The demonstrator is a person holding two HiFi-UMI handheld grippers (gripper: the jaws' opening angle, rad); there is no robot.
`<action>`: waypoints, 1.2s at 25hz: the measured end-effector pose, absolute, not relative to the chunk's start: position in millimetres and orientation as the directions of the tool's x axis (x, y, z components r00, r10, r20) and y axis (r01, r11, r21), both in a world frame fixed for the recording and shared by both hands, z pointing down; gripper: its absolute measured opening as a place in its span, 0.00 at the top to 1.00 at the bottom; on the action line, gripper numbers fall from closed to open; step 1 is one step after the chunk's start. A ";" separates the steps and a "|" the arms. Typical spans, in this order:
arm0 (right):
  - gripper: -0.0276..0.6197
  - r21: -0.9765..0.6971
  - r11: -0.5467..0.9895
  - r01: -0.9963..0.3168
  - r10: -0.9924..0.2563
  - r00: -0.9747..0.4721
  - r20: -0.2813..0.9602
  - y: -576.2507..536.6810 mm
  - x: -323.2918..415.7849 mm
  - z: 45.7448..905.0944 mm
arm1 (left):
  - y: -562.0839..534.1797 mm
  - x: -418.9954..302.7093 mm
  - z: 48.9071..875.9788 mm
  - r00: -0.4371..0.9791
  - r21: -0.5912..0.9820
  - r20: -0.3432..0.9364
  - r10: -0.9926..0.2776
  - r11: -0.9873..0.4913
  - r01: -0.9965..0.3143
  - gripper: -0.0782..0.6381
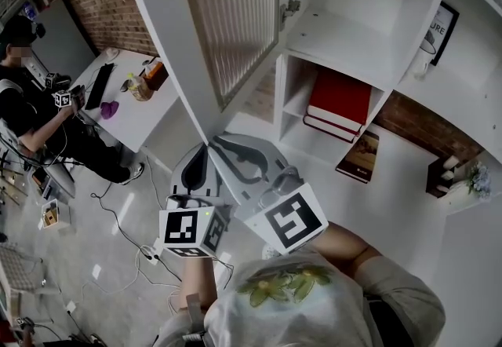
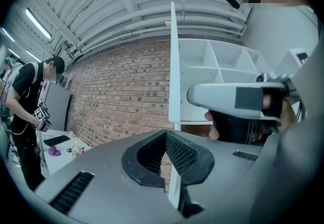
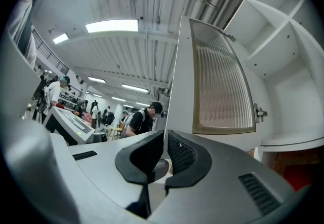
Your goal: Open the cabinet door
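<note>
Fingers (image 2: 183, 155) of my left gripper (image 2: 166, 136) are closed on the thin free edge of the cabinet door (image 1: 161, 31), which I see edge-on running down between them. My right gripper (image 3: 164, 134) has its fingers (image 3: 183, 156) drawn nearly together at that same edge, with nothing I can make out between them. The door stands well out from the white cabinet (image 1: 345, 43), its lower corner at both grippers. I judge it a stiff, fairly light panel, free on its hinge (image 3: 260, 113). The painted frame looks smooth and may slip, and the ribbed glass pane (image 1: 231, 16) is fragile, so I'd hold the frame edge, far from the hinge
</note>
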State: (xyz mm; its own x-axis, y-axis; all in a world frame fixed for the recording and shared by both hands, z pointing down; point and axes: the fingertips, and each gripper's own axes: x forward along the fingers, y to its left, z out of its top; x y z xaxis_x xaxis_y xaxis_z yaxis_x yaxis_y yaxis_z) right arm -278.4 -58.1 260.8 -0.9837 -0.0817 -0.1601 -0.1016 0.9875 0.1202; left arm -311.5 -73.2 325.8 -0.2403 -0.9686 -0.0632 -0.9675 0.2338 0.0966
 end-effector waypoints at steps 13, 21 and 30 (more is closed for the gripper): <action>0.90 -0.035 0.996 -0.085 -0.088 -0.991 -0.099 -74.6 -229.5 294.0 | -64.4 -283.9 345.8 -0.236 0.174 -0.013 -0.972 0.230 -0.957 0.88; 0.91 -0.063 0.986 -0.155 -0.160 -0.984 -0.083 -82.4 -186.0 308.3 | -76.4 -235.5 354.6 -0.145 0.186 0.006 -0.989 0.143 -0.972 0.88; 0.92 -0.039 0.974 -0.225 -0.227 -0.972 -0.065 -88.4 -148.5 313.3 | -87.6 -189.5 350.4 -0.058 0.166 0.008 -0.998 0.059 -0.984 0.88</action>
State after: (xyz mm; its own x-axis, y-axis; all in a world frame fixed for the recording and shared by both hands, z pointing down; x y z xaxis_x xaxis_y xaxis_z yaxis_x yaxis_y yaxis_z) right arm -148.5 -88.4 313.3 -0.9717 -0.2273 -0.0647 -0.2251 0.9735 -0.0393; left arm -189.5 -87.6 350.4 -0.0584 -0.9983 0.0084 -0.9844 0.0590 0.1657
